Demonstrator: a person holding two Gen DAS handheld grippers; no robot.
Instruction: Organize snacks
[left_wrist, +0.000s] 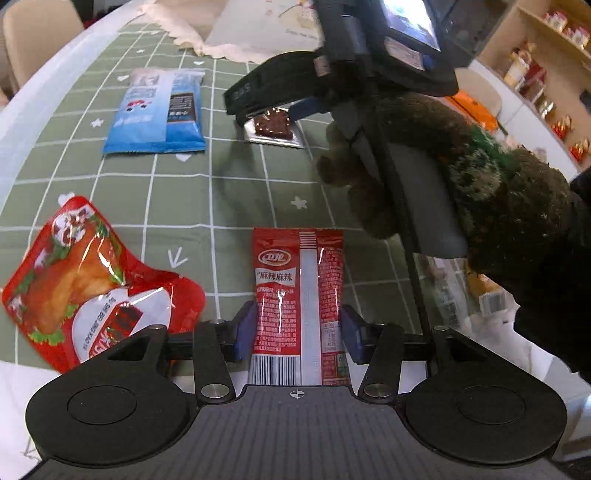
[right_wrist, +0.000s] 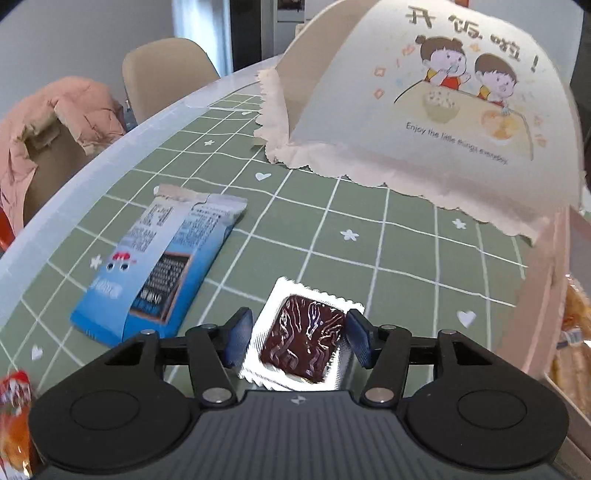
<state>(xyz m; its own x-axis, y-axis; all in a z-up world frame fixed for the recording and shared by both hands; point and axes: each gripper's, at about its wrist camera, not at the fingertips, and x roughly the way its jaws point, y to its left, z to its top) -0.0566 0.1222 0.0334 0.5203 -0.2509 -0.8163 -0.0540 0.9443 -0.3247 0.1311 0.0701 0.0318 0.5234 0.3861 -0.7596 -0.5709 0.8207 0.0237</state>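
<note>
Hovering low over the green checked tablecloth (left_wrist: 177, 206), the left gripper (left_wrist: 298, 332) has its jaws spread on either side of the red spicy snack packet (left_wrist: 298, 306), and there's a sliver of daylight on each side, so I'd call that straddling, not pinching. That packet lies flat, long axis running straight away from the gripper, barcode end nearest, logo end farthest.

Over on the other side, the right gripper (right_wrist: 298, 339) is in much the same pose: jaws apart, bracketing the silver-edged dark square packet (right_wrist: 301, 338). Whether the right pad is brushing the foil, I can't tell. The packet is nearly square, sitting slightly turned, one serrated corner pointing away.

Beside the left gripper, the red chicken pouch (left_wrist: 92, 280) lies flat at an angle, untouched. Farther out, the blue packet (left_wrist: 159, 110) rests with its long axis running away across the cloth, torn-looking top edge at the far end in the right wrist view. Beyond that stands the cream food cover (right_wrist: 424, 110), and past the person's gloved hand (left_wrist: 461, 173) shelves hold more goods.

Progress? Early, by my reading: four snacks scattered apart, nothing lifted yet.
</note>
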